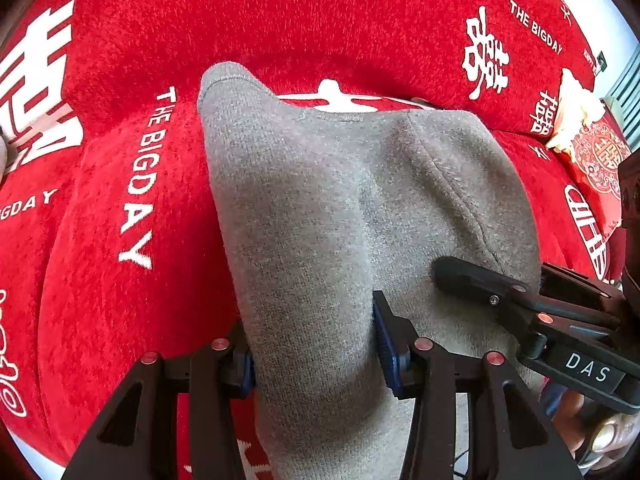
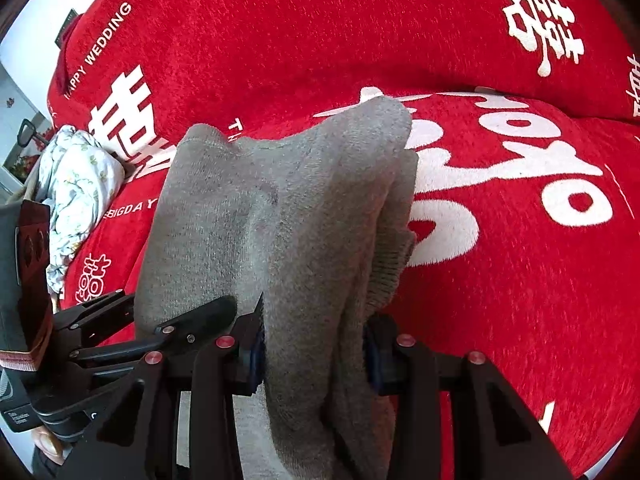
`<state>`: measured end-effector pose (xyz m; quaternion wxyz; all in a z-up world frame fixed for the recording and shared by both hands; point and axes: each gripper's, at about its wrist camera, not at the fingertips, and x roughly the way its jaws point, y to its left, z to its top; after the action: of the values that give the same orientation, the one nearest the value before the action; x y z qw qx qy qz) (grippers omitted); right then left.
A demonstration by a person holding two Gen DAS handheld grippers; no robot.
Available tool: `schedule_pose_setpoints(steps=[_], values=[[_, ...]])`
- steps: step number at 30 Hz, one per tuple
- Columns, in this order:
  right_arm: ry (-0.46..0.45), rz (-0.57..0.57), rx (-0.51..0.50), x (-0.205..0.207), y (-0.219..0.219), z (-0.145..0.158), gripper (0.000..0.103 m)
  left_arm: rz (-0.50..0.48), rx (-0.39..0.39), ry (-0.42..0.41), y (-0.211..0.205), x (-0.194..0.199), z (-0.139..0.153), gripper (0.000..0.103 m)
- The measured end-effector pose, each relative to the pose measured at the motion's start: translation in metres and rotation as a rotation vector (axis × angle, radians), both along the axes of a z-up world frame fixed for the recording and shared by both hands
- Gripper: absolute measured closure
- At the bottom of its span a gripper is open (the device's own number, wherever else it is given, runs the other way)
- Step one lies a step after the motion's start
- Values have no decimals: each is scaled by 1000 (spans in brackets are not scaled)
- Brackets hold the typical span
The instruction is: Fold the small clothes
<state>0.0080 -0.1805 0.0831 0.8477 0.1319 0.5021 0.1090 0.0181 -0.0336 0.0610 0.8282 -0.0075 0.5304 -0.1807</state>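
Note:
A small grey knitted garment [image 1: 320, 200] hangs folded over both grippers, above a red cover with white lettering. My left gripper [image 1: 316, 356] is shut on the garment's near edge, cloth bunched between its blue pads. My right gripper [image 2: 314, 352] is shut on the same garment [image 2: 280, 208], gripping several layers. In the left wrist view the right gripper [image 1: 472, 280] shows at the right, pressed against the cloth. In the right wrist view the left gripper [image 2: 200, 316] shows at the left, close beside the right one.
The red plush cover [image 1: 360, 20] spreads over the whole surface behind and below. A floral white cloth [image 2: 76, 184] lies bunched at the left. A red patterned cushion [image 1: 600, 156] and a pale crumpled item [image 1: 576, 108] lie at the right.

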Motion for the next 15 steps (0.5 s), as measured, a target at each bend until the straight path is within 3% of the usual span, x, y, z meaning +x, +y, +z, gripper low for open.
schedule_pose_setpoints(steps=[15], values=[[-31,5,13,-31,5,0,61,10,13,-31,8,-33,3,55]])
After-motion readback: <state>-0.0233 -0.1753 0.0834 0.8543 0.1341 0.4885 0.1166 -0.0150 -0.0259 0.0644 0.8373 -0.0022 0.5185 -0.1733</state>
